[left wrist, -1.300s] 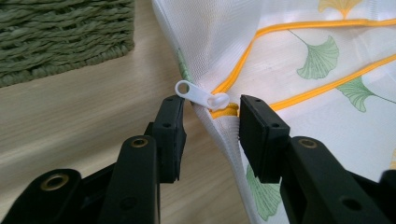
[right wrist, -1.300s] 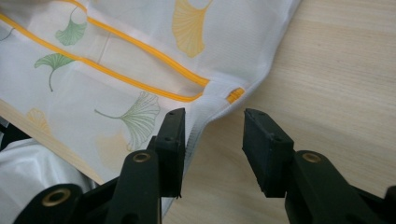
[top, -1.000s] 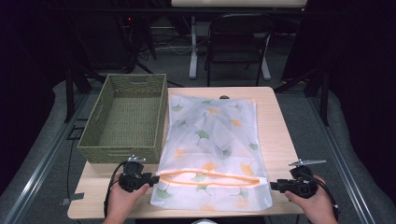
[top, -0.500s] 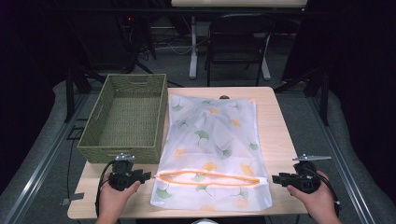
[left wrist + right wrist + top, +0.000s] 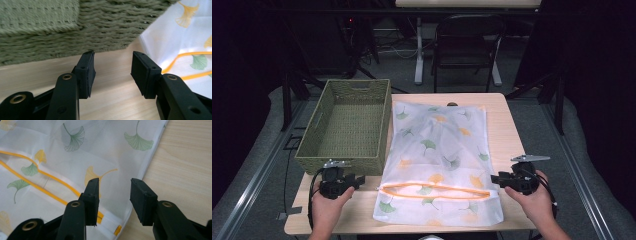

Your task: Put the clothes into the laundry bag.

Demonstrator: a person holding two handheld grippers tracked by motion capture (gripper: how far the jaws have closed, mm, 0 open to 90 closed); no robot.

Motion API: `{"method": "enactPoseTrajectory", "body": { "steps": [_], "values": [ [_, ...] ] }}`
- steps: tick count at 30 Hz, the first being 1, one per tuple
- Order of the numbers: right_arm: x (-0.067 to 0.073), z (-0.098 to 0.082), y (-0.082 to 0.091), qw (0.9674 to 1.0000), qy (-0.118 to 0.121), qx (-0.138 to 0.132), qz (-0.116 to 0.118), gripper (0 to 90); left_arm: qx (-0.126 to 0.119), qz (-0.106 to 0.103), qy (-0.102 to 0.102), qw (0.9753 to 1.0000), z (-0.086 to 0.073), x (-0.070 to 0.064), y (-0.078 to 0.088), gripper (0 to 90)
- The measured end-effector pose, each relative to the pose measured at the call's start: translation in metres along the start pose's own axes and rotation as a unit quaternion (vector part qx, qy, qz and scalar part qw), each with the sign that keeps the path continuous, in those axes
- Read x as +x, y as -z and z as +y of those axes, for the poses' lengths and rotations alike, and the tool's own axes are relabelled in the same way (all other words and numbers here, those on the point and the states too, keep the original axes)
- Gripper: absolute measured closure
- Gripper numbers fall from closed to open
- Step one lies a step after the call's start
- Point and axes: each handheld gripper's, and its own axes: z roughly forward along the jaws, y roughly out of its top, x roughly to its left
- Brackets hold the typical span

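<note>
Wooden table point(image 5: 504, 125): mesh laundry bag point(image 5: 439, 160) lengthwise, zipper point(image 5: 434, 191) nearest person.

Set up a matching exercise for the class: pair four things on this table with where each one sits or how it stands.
Things:
1. woven basket
2. mesh laundry bag
3. left tongs
4. right tongs

Places or states:
A. open, over the bag's right edge
B. flat on the table, orange zipper near the person
C. open, over bare wood beside the basket
D. empty, on the table's left side

Pairs: 1-D, 2-B, 3-C, 4-A

Basket point(image 5: 75, 25) motion-blurred and cropped, mesh bag point(image 5: 75, 157) cut off at edges
</note>
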Motion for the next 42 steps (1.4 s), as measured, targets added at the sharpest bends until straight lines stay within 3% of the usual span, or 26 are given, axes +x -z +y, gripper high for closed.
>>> {"method": "enactPoseTrajectory", "body": {
  "steps": [6,13,20,25,31,38,42],
  "values": [
    [-0.003,0.001,-0.008,0.9996,-0.018,-0.023,0.003,58.3,-0.01,0.02,0.001,0.9997,-0.004,0.009,-0.002,50.9],
    [-0.007,-0.004,-0.008,0.9984,-0.022,-0.048,-0.021,57.9,-0.018,0.041,0.005,0.999,-0.011,0.02,-0.002,50.4],
    [-0.016,-0.022,-0.012,0.997,-0.026,-0.062,-0.038,57.7,-0.017,0.069,-0.024,0.9972,-0.018,0.028,-0.006,49.8],
    [-0.021,-0.027,-0.013,0.9952,-0.033,-0.079,-0.048,57.7,-0.014,0.076,-0.019,0.9969,-0.022,0.033,-0.007,49.8],
    [-0.032,-0.033,-0.016,0.9948,-0.039,-0.075,-0.056,56.9,-0.017,0.083,-0.016,0.9963,-0.024,0.038,-0.006,49.6],
    [-0.04,-0.038,-0.012,0.9911,-0.062,-0.099,-0.064,54.6,-0.028,0.088,-0.014,0.9956,-0.026,0.041,-0.003,47.8],
    [-0.045,-0.04,-0.014,0.9912,-0.069,-0.093,-0.065,54.7,-0.025,0.087,-0.011,0.9959,-0.026,0.043,-0.004,47.6]
  ]
}}
